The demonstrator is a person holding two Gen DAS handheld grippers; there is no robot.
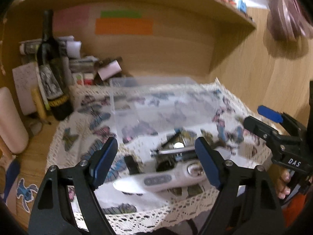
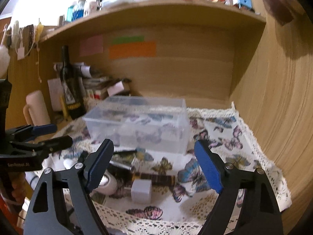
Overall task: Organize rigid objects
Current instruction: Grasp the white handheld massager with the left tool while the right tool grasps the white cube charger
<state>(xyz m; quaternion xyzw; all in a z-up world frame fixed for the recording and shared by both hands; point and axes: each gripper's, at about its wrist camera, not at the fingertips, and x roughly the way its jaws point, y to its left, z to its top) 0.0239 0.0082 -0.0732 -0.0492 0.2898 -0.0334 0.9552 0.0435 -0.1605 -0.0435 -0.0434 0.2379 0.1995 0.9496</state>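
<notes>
Left tongs [image 1: 156,162] and right tongs [image 2: 154,166], both spread and pinching nothing, above a butterfly-print cloth [image 2: 225,137] on the desk [image 1: 39,137]. Clear box [image 2: 140,121] toward the cloth's rear edge. Near the front edge: white remote [image 1: 162,180], grey cube [image 2: 141,191], dark striped stick [image 2: 156,178]. Bottle [image 1: 52,74] at the desk's rear-left corner.

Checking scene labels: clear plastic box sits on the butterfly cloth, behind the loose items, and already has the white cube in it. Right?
Not quite. The clear plastic box does sit on the butterfly cloth behind the loose items, but the white cube is not in it: it lies on the cloth in front of the box. The right wrist view shows this.
</notes>
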